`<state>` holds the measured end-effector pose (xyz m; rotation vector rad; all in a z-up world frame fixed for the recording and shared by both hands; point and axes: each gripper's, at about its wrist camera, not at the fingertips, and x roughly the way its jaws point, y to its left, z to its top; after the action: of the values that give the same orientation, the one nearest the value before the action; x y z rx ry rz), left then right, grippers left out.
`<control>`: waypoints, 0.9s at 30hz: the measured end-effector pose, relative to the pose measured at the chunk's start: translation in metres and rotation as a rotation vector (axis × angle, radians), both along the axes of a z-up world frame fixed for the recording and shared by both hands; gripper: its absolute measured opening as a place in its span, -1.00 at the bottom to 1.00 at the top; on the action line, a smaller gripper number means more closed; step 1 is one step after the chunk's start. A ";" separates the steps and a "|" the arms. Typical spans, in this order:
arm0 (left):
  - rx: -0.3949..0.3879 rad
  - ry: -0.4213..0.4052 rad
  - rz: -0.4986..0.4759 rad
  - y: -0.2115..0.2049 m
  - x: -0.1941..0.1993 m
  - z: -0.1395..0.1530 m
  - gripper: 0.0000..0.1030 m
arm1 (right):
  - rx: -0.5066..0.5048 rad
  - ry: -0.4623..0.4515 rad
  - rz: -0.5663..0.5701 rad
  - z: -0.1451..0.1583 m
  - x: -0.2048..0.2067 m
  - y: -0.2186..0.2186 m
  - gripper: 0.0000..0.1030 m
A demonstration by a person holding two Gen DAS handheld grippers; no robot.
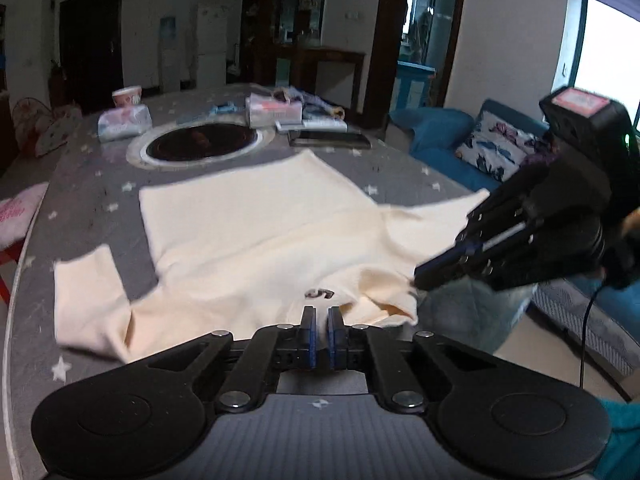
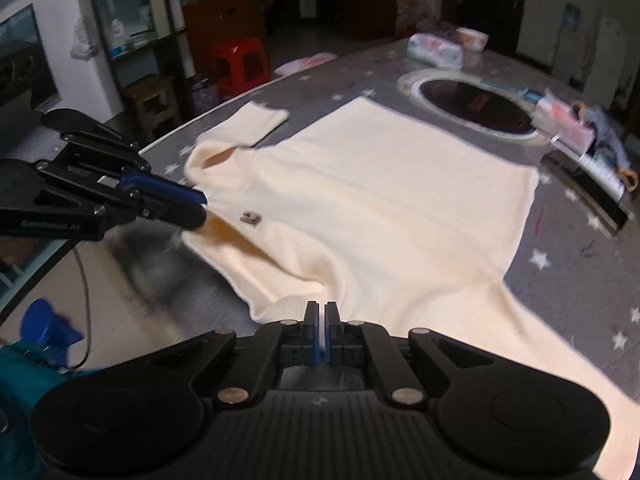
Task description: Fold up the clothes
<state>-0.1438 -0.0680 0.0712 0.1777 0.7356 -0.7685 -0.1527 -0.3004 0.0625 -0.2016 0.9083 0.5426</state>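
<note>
A cream short-sleeved shirt [image 1: 256, 232] lies spread on the grey star-patterned table [image 1: 80, 184], its collar end towards me. My left gripper [image 1: 322, 314] is shut on the shirt's near edge by the neck label. It also shows in the right wrist view [image 2: 196, 208], pinching the collar area. My right gripper [image 2: 322, 310] is shut on the shirt [image 2: 380, 200] at its near shoulder. It shows in the left wrist view [image 1: 418, 276] at the shirt's right shoulder edge.
A round black hob [image 1: 200, 144] is set into the table beyond the shirt. Tissue packs [image 1: 124, 122], a cup [image 1: 127, 96], books and a dark tray [image 1: 330, 140] lie at the far side. A blue sofa [image 1: 440, 136] stands to the right, a red stool [image 2: 240, 64] to the left.
</note>
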 end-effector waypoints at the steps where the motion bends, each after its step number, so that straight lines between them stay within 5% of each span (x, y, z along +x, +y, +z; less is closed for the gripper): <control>1: 0.008 0.005 -0.004 0.000 0.000 -0.001 -0.87 | 0.000 -0.002 -0.001 0.000 -0.001 0.000 -0.85; 14: 0.061 -0.014 -0.057 -0.042 0.016 -0.019 -0.70 | -0.066 -0.006 0.007 -0.032 0.013 0.036 -0.43; 21: 0.115 0.003 -0.068 -0.051 0.025 -0.041 -0.64 | -0.066 -0.004 -0.023 -0.029 0.006 0.026 -0.92; 24: 0.121 0.004 -0.068 -0.051 0.026 -0.043 -0.36 | -0.031 -0.024 -0.036 -0.018 -0.001 0.016 -0.94; 27: 0.104 -0.003 -0.076 -0.050 0.024 -0.040 -0.35 | 0.006 -0.042 -0.037 -0.005 -0.011 0.007 -0.94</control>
<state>-0.1195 -0.1177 0.0312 0.3023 0.7698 -0.8022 -0.1635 -0.2930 0.0576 -0.1898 0.8674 0.5054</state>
